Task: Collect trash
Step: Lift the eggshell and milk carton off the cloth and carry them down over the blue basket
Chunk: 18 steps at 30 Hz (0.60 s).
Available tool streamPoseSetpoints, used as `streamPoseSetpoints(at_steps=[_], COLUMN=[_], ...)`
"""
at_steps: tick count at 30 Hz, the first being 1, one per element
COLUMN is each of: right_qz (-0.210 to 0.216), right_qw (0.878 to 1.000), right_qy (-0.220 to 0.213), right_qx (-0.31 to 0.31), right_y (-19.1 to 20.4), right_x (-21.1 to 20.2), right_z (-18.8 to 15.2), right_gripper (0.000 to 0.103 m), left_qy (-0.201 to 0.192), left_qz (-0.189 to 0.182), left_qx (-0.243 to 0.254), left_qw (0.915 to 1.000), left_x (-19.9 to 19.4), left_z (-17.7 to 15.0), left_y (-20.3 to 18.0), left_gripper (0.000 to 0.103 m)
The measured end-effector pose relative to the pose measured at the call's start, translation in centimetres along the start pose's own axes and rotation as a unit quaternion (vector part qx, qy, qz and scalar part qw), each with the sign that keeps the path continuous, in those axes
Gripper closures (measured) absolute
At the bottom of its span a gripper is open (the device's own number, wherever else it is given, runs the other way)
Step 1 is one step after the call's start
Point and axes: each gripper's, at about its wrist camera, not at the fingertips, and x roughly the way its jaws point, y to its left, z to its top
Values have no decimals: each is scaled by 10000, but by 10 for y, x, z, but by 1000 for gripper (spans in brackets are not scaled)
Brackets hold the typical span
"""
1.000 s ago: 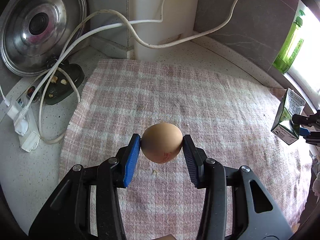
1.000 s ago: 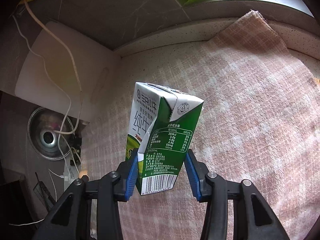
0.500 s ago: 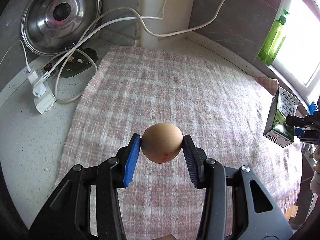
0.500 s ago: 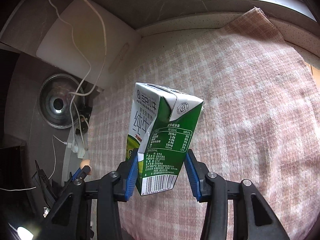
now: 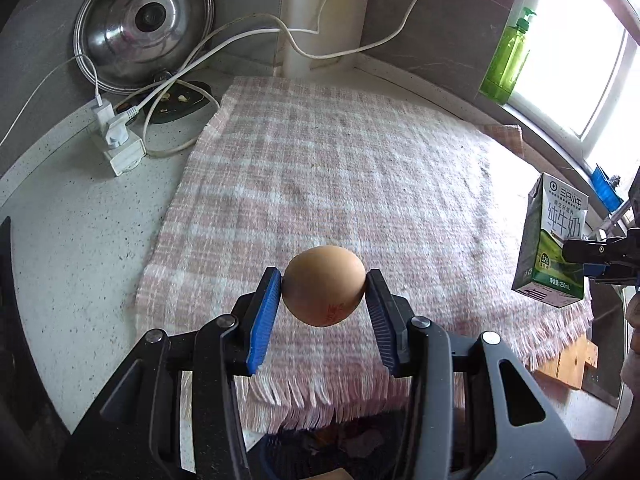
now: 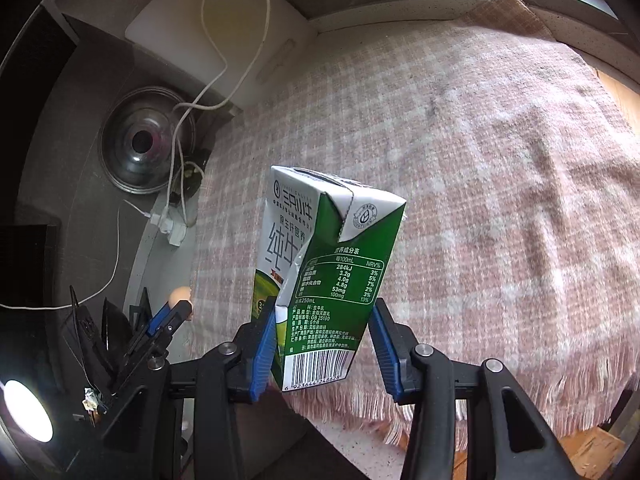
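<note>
Carton point(image 6: 320, 276) in right gripper point(image 6: 322, 344) reads "250mL", "284kJ".

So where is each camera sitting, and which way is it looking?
Left wrist: sits on the left hand-held gripper, looking along its fingers at the egg they clamp, above the pink checked cloth; only the gripper shows.
Right wrist: sits on the right hand-held gripper, looking at the green milk carton it clamps; only the gripper shows.
Shared: both see the cloth, the steel pot lid, the egg, the carton and each other's gripper.
</note>
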Motion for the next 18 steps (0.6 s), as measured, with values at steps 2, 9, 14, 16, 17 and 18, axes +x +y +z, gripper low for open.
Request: streamPoseSetpoints(at_steps=[2,9,14,16,17,18], right_qz=[-13,-141,-213,-269,-297,-322], right_qw=[10000,9997,9994,9991,9989,9987], right_qy=[32,128,185,207,218,230], right_qx=[-42,-169,-223,-271,-296,-313], right_y=[6,25,34,39,41,44], right_x=[-3,-7,-4,-1,0,1], right_z=[-18,-77,-115,-128,-134,-140], right_gripper=[57,57,57,57,57,57], left_qy=[5,98,177,203,223,243], left_qz=[-44,-217,-306,-340,-374,-402], left_qx=[26,128,299,347,356,367], left_qw=[10000,9996,9989,9986,9984,9982], left_x=[-9,-33,-43,-46,-48,-49], left_z=[-13,-57,-84,-93,-98,-102], left_y=[2,4,2,2,3,3], left_gripper=[59,59,59,59,59,59])
